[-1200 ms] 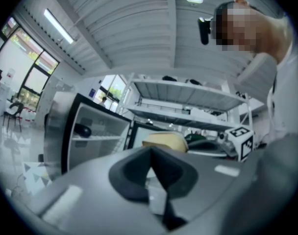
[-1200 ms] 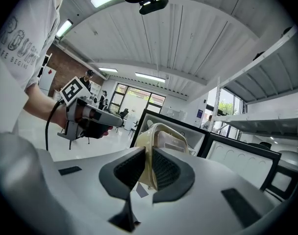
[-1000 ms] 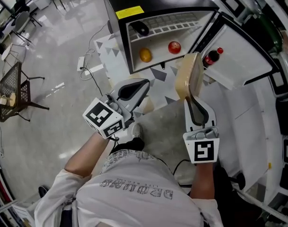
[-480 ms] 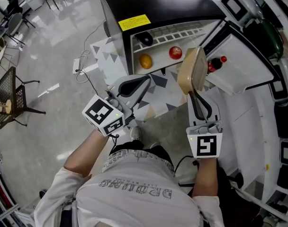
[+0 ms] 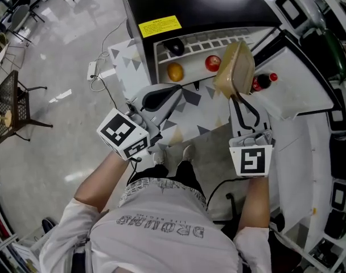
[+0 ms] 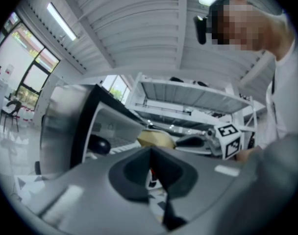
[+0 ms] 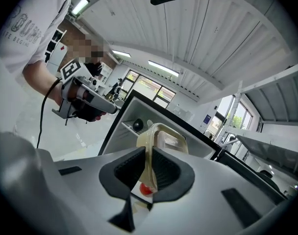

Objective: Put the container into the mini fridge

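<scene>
Nearest, the left hand-held gripper, jaws clenched together on nothing. The right hand-held gripper grasps the rim of the beige container, held on edge before the open mini fridge. Inside lie an orange and an apple.

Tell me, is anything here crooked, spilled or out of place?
Only the container stands out: the right gripper has its jaws pinched on the rim, so it hangs tipped on edge rather than flat, in front of the open mini fridge. No spill shows, and the orange and apple sit tidily inside.
</scene>
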`<action>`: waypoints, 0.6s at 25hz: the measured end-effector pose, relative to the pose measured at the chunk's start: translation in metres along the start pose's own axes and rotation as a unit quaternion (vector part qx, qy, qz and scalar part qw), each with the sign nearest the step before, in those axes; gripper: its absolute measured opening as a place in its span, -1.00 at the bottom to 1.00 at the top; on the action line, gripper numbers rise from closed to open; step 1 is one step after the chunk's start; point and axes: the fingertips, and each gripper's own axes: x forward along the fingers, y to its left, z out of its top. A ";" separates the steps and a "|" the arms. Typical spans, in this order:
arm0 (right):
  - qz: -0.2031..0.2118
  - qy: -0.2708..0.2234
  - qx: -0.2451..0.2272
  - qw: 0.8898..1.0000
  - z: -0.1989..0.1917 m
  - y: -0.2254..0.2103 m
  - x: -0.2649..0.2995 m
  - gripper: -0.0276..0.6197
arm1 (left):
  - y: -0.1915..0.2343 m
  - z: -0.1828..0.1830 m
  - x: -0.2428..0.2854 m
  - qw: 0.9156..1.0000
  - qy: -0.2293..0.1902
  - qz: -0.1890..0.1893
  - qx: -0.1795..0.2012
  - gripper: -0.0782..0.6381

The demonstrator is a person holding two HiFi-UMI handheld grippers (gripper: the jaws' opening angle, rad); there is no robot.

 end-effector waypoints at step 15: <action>0.071 -0.032 -0.077 0.994 -0.022 -0.056 0.062 -0.80 | 0.010 -0.001 0.047 0.997 -0.009 0.074 0.006 -0.76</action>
